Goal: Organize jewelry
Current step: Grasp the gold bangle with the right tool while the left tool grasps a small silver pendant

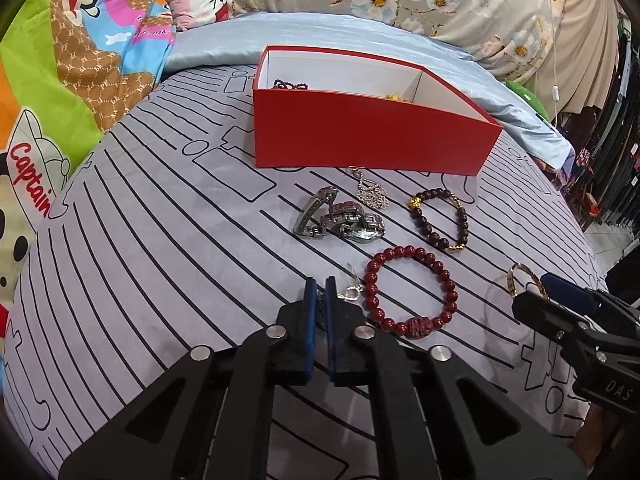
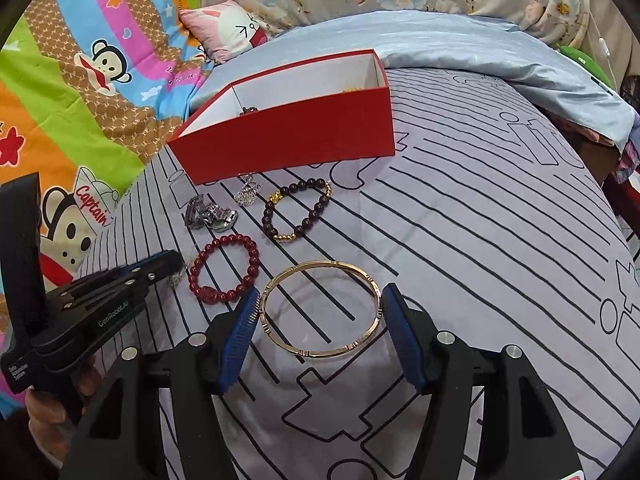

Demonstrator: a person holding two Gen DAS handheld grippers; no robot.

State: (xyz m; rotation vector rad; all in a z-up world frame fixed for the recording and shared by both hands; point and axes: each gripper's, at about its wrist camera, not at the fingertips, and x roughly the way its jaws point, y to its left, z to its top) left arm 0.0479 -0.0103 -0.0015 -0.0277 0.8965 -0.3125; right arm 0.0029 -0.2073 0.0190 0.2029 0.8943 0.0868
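Pinching with my left gripper (image 1: 319,286): jaws nearly together on a small silver trinket (image 1: 352,290) just left of the red bead bracelet (image 1: 410,290), mid-bedspread (image 1: 140,280). My right gripper (image 2: 320,312) stands wide around the gold bangle (image 2: 320,308), pads at its rim; contact unclear. Watch (image 1: 340,222), brooch (image 1: 372,196) and dark bead bracelet (image 1: 438,220) lie before the red box (image 1: 360,140), near the far edge.

Between the red box (image 1: 372,136) and the near edge, the bed (image 2: 500,240) is crowded with the red bead bracelet (image 1: 410,290), dark bead bracelet (image 1: 438,220) and watch (image 1: 340,222). Right of the gold bangle (image 2: 320,308) the sheet lies bare. The box's open top is reachable from above.
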